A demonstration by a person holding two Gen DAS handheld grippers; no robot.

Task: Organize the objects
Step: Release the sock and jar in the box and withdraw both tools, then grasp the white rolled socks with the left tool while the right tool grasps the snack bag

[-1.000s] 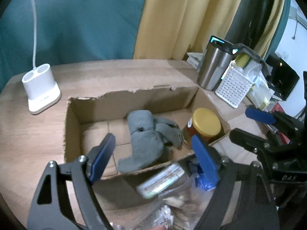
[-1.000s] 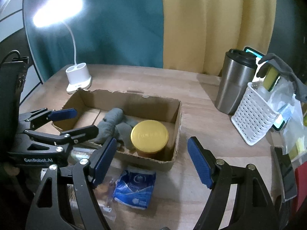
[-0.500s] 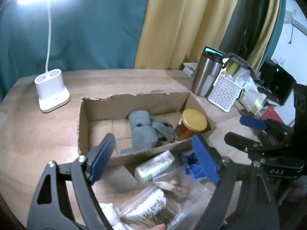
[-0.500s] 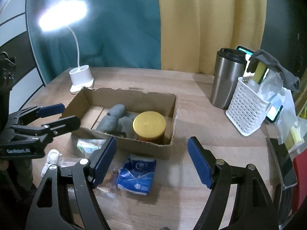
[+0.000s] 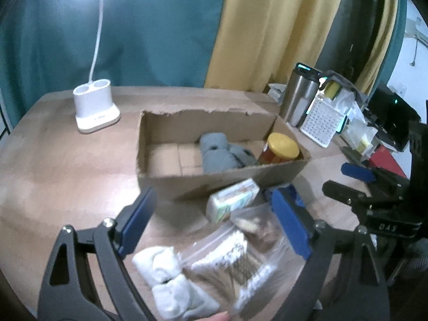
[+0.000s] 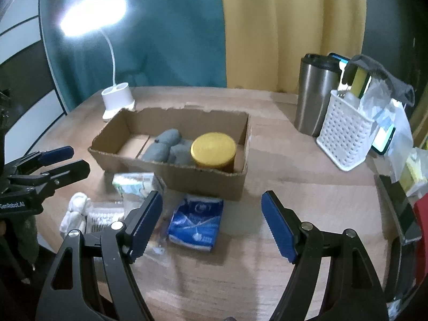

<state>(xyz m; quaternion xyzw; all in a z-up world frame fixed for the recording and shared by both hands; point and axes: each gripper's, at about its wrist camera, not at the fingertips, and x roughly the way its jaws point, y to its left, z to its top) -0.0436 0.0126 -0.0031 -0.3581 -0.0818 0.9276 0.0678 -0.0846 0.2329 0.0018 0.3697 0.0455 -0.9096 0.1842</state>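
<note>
Fig.: Sorting in progress. Cardboard box (image 6: 171, 171) on the table (image 6: 281, 195) already holds the grey cloth (image 6: 163, 149) and yellow-lidded jar (image 6: 214, 148). Still outside, just in front of the box: small carton (image 5: 232, 199), clear zip bags (image 5: 240, 251), white cloth bundle (image 5: 171, 281), blue pouch (image 6: 196, 220).

My left gripper (image 5: 214, 227) hovers over the bags, tilted down, jaws opening, nothing pinched. My right gripper (image 6: 211, 222) hangs over the pouch, jaws apart, empty.

Handling (est.): bags and pouch look light, soft, slippery; pinch a flat edge or seam. Carton looks stiffer; take it across its narrow sides. Bundle looks squashy, easy to grab mid-body.
</note>
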